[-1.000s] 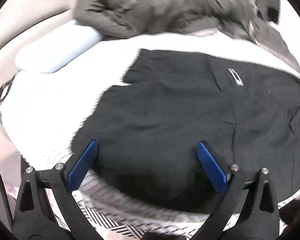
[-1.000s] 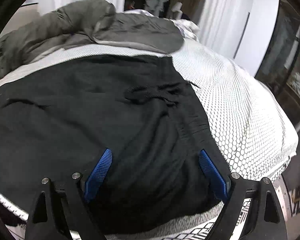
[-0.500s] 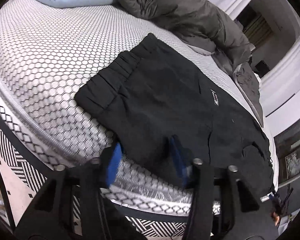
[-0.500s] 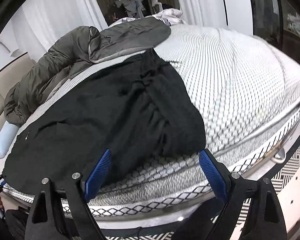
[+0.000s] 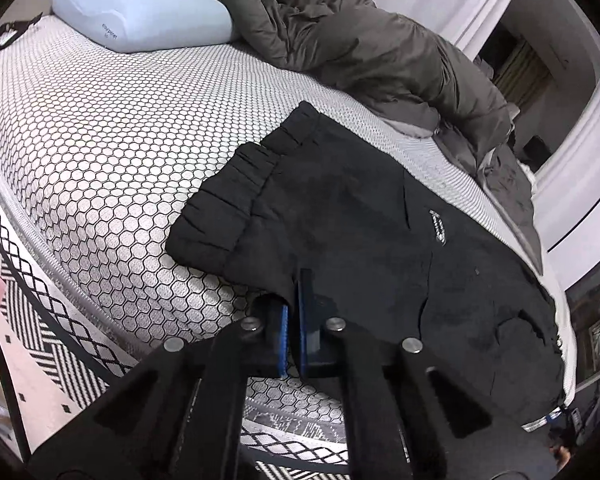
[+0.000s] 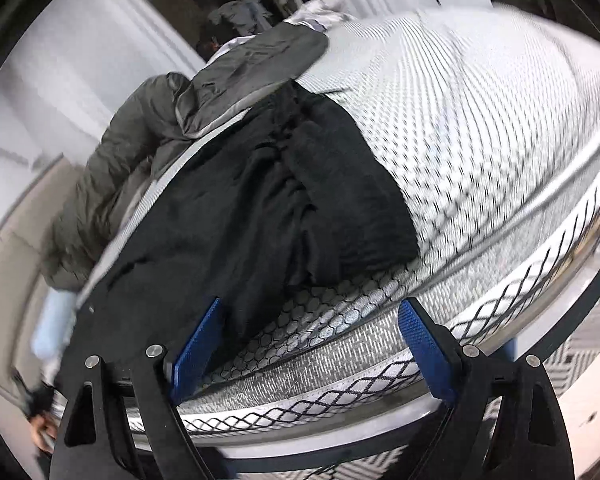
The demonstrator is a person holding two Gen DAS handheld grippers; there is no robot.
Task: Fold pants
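Black pants (image 5: 372, 240) lie spread across a bed with a white honeycomb-patterned cover (image 5: 112, 152). The elastic waistband (image 5: 236, 196) points toward the pillow end. My left gripper (image 5: 294, 304) is shut on the pants' near edge, just below the waistband. In the right wrist view the pant legs (image 6: 284, 208) lie bunched near the mattress edge. My right gripper (image 6: 308, 340) is open and empty, off the bed's near side, with its left pad close to the pants' edge.
A dark olive puffy jacket (image 5: 364, 48) is heaped along the far side of the bed, also seen in the right wrist view (image 6: 148, 136). A light blue pillow (image 5: 140, 20) lies at the head. A patterned rug (image 5: 32, 344) covers the floor beside the bed.
My left gripper closed from wide open onto the pants' near edge. My right gripper pulled back off the pants to the bed's edge, staying open.
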